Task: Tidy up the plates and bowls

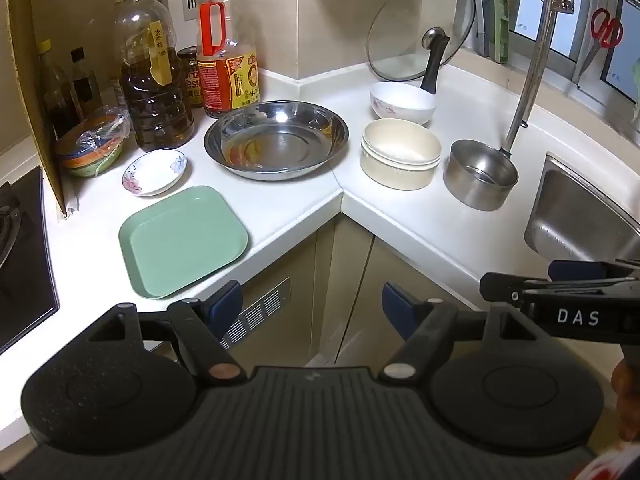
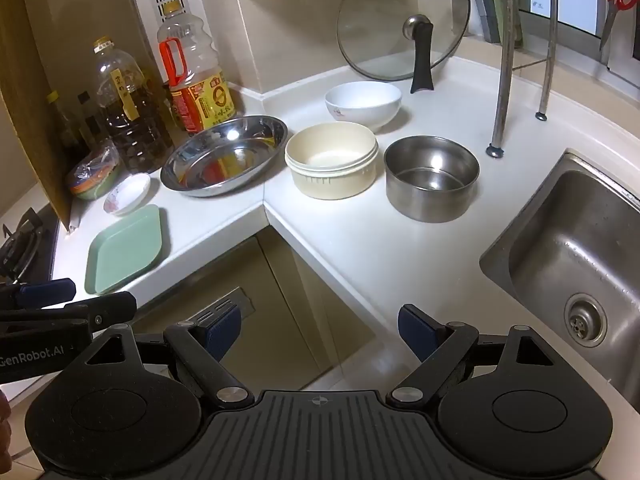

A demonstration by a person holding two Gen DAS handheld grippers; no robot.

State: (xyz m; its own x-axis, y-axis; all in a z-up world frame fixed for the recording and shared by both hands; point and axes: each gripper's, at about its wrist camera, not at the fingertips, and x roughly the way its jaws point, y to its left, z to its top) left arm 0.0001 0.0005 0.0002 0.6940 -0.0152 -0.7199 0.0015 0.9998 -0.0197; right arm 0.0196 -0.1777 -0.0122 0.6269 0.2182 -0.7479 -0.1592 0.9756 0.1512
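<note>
On the white corner counter [image 1: 280,208] lie a green square plate [image 1: 182,240], a small flowered saucer [image 1: 154,172], a wide steel plate [image 1: 276,138], a cream bowl [image 1: 400,152], a white flowered bowl [image 1: 402,102] and a steel bowl [image 1: 480,174]. The same items show in the right wrist view: green plate [image 2: 124,250], saucer [image 2: 127,194], steel plate [image 2: 224,154], cream bowl [image 2: 332,160], white bowl [image 2: 363,102], steel bowl [image 2: 432,178]. My left gripper [image 1: 312,304] is open and empty, below the counter edge. My right gripper [image 2: 320,330] is open and empty, over the counter's front edge.
Oil and sauce bottles [image 1: 154,80] stand at the back left beside a wrapped bowl [image 1: 94,146]. A glass lid [image 1: 420,28] leans on the back wall. A sink [image 2: 580,264] is at the right, a gas stove [image 1: 20,252] at the left. Cabinet doors [image 2: 248,300] lie below.
</note>
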